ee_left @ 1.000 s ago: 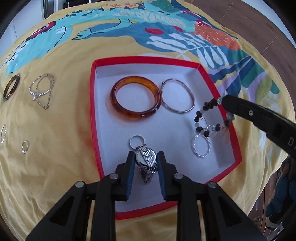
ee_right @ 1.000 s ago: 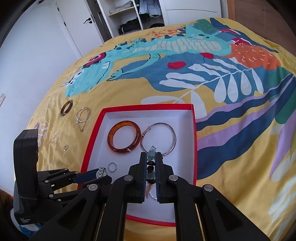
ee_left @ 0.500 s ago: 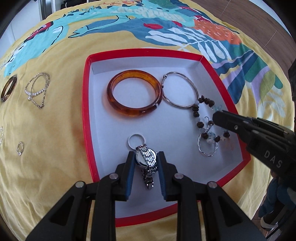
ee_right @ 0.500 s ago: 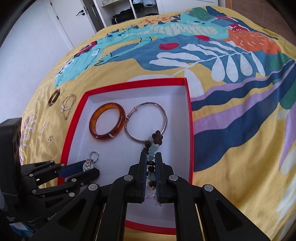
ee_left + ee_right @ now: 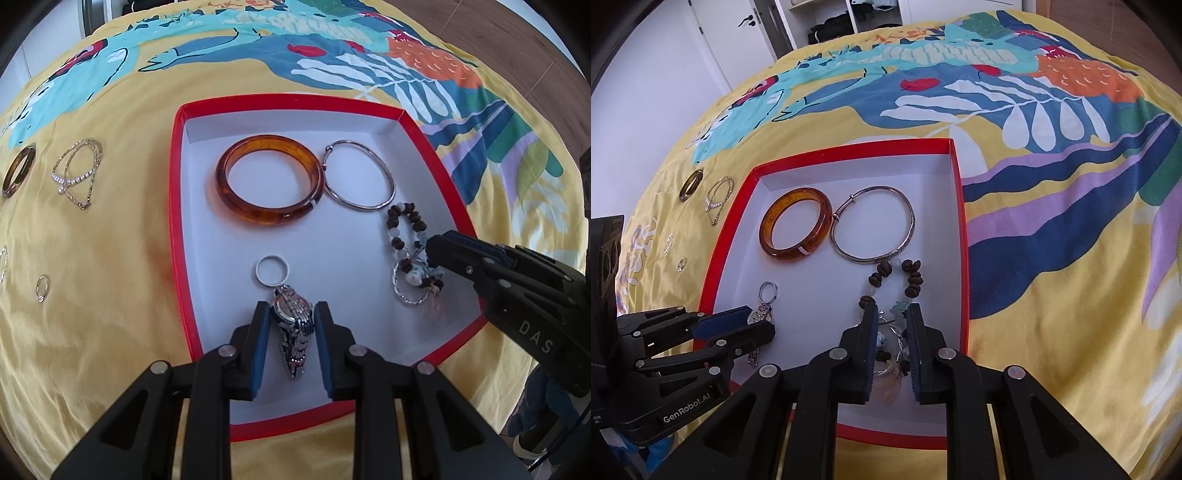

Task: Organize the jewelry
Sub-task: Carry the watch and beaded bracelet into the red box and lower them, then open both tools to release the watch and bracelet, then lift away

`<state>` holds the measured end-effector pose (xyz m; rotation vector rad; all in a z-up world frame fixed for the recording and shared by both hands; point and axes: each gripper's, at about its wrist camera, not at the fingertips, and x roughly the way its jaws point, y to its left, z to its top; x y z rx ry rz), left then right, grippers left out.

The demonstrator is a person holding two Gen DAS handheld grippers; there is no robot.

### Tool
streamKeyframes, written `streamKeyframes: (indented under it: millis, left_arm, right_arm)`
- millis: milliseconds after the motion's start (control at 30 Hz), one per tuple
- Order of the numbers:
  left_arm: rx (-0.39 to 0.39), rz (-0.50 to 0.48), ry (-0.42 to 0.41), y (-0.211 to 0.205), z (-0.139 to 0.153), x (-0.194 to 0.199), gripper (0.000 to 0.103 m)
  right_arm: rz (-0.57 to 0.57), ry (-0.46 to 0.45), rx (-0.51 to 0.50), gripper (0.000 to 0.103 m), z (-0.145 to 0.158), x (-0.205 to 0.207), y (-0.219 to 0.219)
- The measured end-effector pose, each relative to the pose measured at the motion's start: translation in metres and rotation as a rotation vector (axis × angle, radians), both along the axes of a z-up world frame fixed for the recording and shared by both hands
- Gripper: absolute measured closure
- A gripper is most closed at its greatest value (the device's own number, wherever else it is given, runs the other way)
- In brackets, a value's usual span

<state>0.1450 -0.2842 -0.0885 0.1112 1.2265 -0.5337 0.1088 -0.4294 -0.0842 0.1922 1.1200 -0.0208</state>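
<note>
A red-rimmed white box (image 5: 177,221) (image 5: 962,240) lies on a yellow patterned cloth. Inside are an amber bangle (image 5: 273,217) (image 5: 765,232), a thin silver bangle (image 5: 390,181) (image 5: 911,221) and a small white ring (image 5: 258,271). My left gripper (image 5: 291,310) (image 5: 757,322) is shut on a silver watch (image 5: 293,325) at the box's near side. My right gripper (image 5: 892,314) (image 5: 443,245) is low at the box's right side, its jaws opening. A beaded bracelet (image 5: 912,284) (image 5: 395,225) lies between them on the box floor, over a twisted silver ring (image 5: 406,300).
Left of the box on the cloth lie a brown ring (image 5: 16,177) (image 5: 690,186), a fine chain necklace (image 5: 77,177) (image 5: 718,197) and a small ring (image 5: 41,288) (image 5: 681,264). A door and open shelves (image 5: 846,22) stand beyond the cloth's far edge.
My right gripper came down into the box with the beaded bracelet, which now rests on the floor by the silver bangle. Its jaws have parted. My left gripper kept still on the watch.
</note>
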Motion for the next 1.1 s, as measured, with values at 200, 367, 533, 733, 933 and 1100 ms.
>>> streamKeyframes:
  millis: [200, 367, 533, 733, 933, 1100]
  left_arm:
    - [-0.005, 0.004, 0.003, 0.004, 0.003, 0.000, 0.079]
    - [-0.012, 0.007, -0.004, 0.007, 0.009, -0.001, 0.079]
    - [-0.027, 0.005, -0.011, 0.009, 0.016, -0.001, 0.078]
    - [-0.038, 0.004, -0.023, 0.013, 0.025, -0.002, 0.075]
    - [-0.049, -0.001, -0.039, 0.018, 0.036, -0.002, 0.074]
    - [-0.058, 0.004, -0.062, 0.023, 0.053, -0.001, 0.074]
  right_arm:
    - [-0.016, -0.007, -0.005, 0.075, 0.005, -0.005, -0.002]
    - [-0.020, -0.013, -0.009, 0.074, 0.009, -0.008, 0.000]
    - [-0.027, -0.024, -0.018, 0.070, 0.015, -0.009, 0.000]
    - [-0.027, -0.027, -0.019, 0.068, 0.017, -0.008, 0.003]
    - [-0.028, -0.025, -0.023, 0.065, 0.021, -0.009, 0.008]
    - [-0.043, -0.023, -0.030, 0.064, 0.032, -0.013, 0.007]
